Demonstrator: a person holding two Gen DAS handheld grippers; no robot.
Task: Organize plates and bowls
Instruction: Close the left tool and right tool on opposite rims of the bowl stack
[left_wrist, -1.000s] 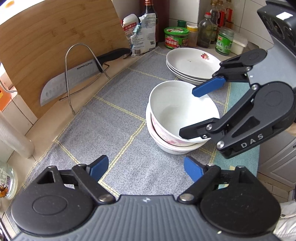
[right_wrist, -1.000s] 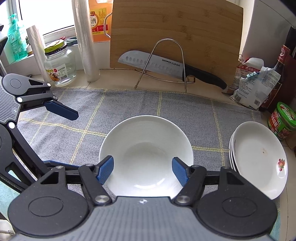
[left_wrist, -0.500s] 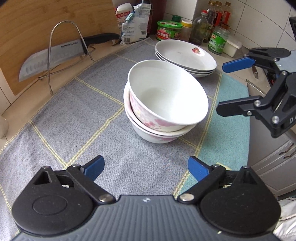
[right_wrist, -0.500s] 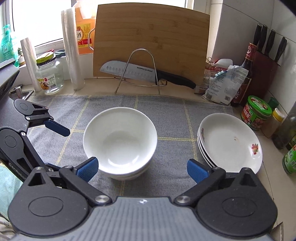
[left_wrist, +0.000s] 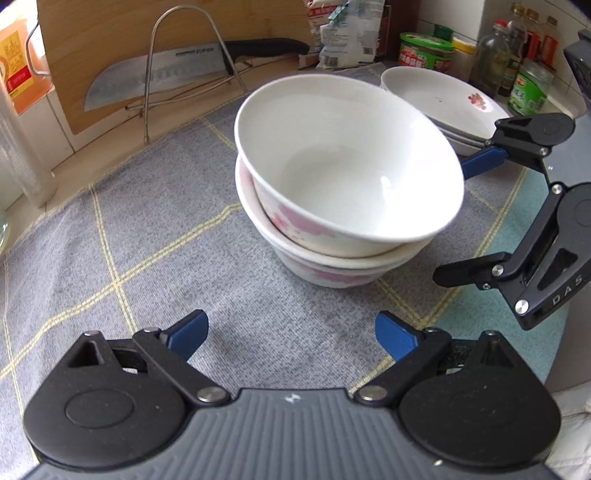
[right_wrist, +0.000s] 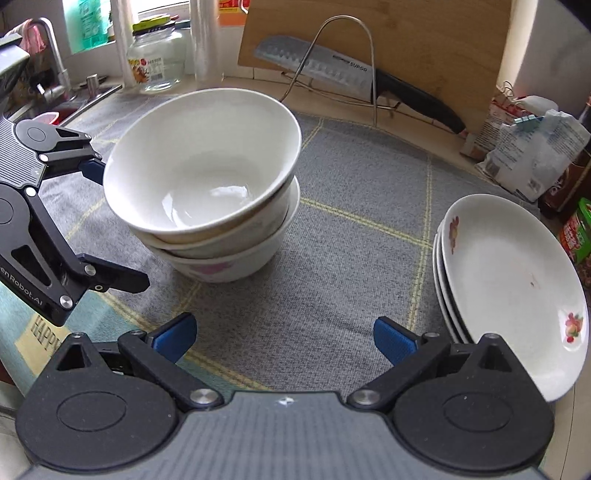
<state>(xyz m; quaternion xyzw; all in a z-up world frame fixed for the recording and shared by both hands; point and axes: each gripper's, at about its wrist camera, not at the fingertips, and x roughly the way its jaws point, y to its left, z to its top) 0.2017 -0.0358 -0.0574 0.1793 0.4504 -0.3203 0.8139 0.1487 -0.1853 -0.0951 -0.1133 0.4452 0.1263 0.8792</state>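
A stack of three white bowls (left_wrist: 347, 177) with pink flower prints stands on the grey checked cloth (left_wrist: 129, 240); the top bowl (right_wrist: 203, 162) sits tilted in it. To its right rests a stack of white plates (right_wrist: 513, 280), also at the back right in the left wrist view (left_wrist: 443, 99). My left gripper (left_wrist: 291, 336) is open over the cloth, short of the bowls, nothing between its blue pads. My right gripper (right_wrist: 284, 339) is open too, empty, between bowls and plates. Each gripper stands beside the bowl stack in the other's view, not touching it.
A knife (left_wrist: 159, 74) lies in a wire rack against a bamboo cutting board (right_wrist: 443, 37) at the back. A glass jar (right_wrist: 155, 62), food bags (right_wrist: 528, 147), a green-lidded tub (left_wrist: 424, 51) and bottles (left_wrist: 517, 55) line the wall. A teal mat (left_wrist: 491, 314) lies at the counter's front.
The right gripper's jaws, which straddled the top bowl's rim, spread wide and came off it. Both grippers drew back and sank lower; the left jaws widened too.
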